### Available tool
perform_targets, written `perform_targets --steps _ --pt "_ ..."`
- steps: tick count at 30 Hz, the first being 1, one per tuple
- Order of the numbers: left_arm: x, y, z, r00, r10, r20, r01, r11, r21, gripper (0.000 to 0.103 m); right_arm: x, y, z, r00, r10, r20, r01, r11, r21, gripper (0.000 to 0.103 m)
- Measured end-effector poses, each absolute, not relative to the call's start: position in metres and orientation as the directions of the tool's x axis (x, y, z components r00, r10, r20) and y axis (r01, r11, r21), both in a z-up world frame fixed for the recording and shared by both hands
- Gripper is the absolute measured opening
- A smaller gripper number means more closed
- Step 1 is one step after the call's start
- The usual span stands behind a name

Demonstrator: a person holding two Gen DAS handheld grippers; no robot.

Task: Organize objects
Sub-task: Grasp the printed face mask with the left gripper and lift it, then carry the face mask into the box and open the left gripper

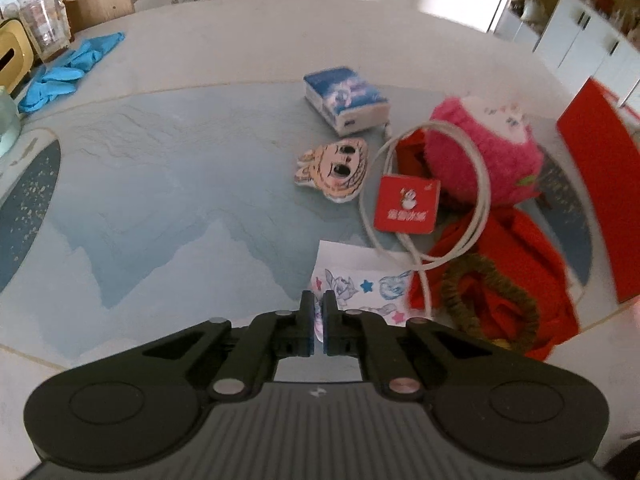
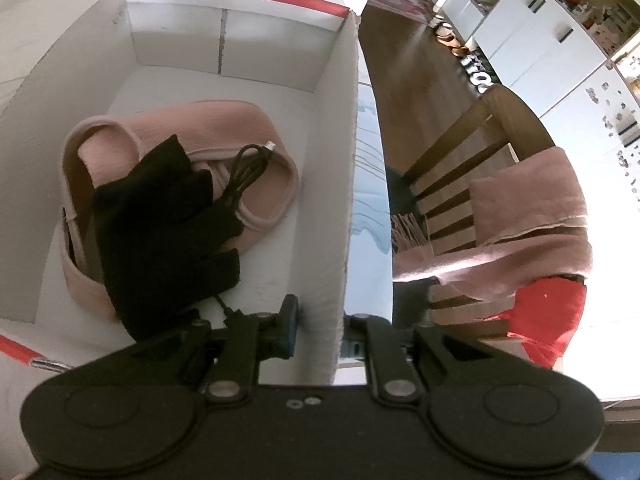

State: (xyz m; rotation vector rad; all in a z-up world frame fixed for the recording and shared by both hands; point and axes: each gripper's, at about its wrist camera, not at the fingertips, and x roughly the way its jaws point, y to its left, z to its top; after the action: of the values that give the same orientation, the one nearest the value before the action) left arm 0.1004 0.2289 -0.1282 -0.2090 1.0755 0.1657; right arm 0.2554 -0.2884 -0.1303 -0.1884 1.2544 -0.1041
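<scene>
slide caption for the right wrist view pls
Right gripper clamps the box wall; pink scarf, black glove and cable inside.

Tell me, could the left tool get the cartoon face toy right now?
Probably not yet. The left tool is shut on the sticker sheet, so it is busy. The cartoon face toy lies uncovered on the table beyond it.

Ahead of the left tongs (image 1: 319,312), the counter (image 1: 168,184) carries a tissue pack (image 1: 346,100), cartoon-face sponge (image 1: 334,170), white cable (image 1: 424,200), red cloth (image 1: 516,264) and blue gloves (image 1: 68,70).
</scene>
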Motion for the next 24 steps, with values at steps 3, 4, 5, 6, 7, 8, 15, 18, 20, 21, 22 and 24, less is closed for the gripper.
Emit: perform_targets --steps 3,4,5,6,7,8,15,18,20,21,22,24 --pt "0.093 0.229 -0.113 0.499 0.003 -0.866 -0.217 0.969 -0.122 0.002 0.256 -0.287 -0.13 0.305 -0.195 -0.932 -0.013 0.978 -0.209 0.015" --pt "0.09 0.228 -0.106 0.512 -0.012 -0.859 -0.202 0.97 -0.135 0.002 0.256 -0.287 -0.13 0.303 -0.197 -0.932 -0.011 0.978 -0.21 0.015" --pt "0.09 0.226 -0.1 0.521 -0.016 -0.853 -0.197 0.971 -0.139 0.002 0.256 -0.286 -0.131 0.302 -0.202 -0.932 -0.011 0.977 -0.215 0.015" --pt "0.088 0.225 -0.092 0.532 -0.033 -0.846 -0.184 0.971 -0.153 0.002 0.257 -0.285 -0.131 0.302 -0.207 -0.931 -0.01 0.975 -0.22 0.015" --pt "0.086 0.224 -0.086 0.541 -0.054 -0.84 -0.17 0.97 -0.172 0.002 0.257 -0.284 -0.131 0.3 -0.21 -0.93 -0.008 0.975 -0.223 0.016" --pt "0.085 0.223 -0.081 0.547 -0.067 -0.834 -0.161 0.97 -0.183 0.002 0.258 -0.284 -0.132 0.299 -0.212 -0.93 -0.007 0.974 -0.225 0.016" --pt "0.088 0.207 -0.031 0.583 -0.092 -0.807 -0.094 0.979 -0.18 0.002 0.259 -0.284 -0.132 0.3 -0.209 -0.931 -0.033 0.973 -0.229 0.016" --pt "0.092 0.19 -0.009 0.612 -0.108 -0.784 -0.066 0.98 -0.187 0.002 0.259 -0.287 -0.133 0.301 -0.194 -0.934 -0.048 0.975 -0.218 0.015" --pt "0.097 0.172 0.004 0.631 -0.123 -0.766 -0.039 0.981 -0.19 0.002 0.259 -0.288 -0.132 0.302 -0.182 -0.936 -0.053 0.977 -0.208 0.014" --pt "0.1 0.163 0.009 0.638 -0.138 -0.758 -0.02 0.981 -0.195 0.002 0.259 -0.288 -0.132 0.302 -0.178 -0.937 -0.06 0.977 -0.205 0.014" --pt "0.105 0.154 0.012 0.643 -0.149 -0.751 -0.005 0.98 -0.199 0.002 0.259 -0.288 -0.132 0.303 -0.173 -0.937 -0.068 0.977 -0.202 0.013" --pt "0.114 0.135 0.016 0.645 -0.179 -0.743 0.029 0.977 -0.211 0.002 0.258 -0.29 -0.131 0.304 -0.16 -0.939 -0.073 0.979 -0.191 0.013"
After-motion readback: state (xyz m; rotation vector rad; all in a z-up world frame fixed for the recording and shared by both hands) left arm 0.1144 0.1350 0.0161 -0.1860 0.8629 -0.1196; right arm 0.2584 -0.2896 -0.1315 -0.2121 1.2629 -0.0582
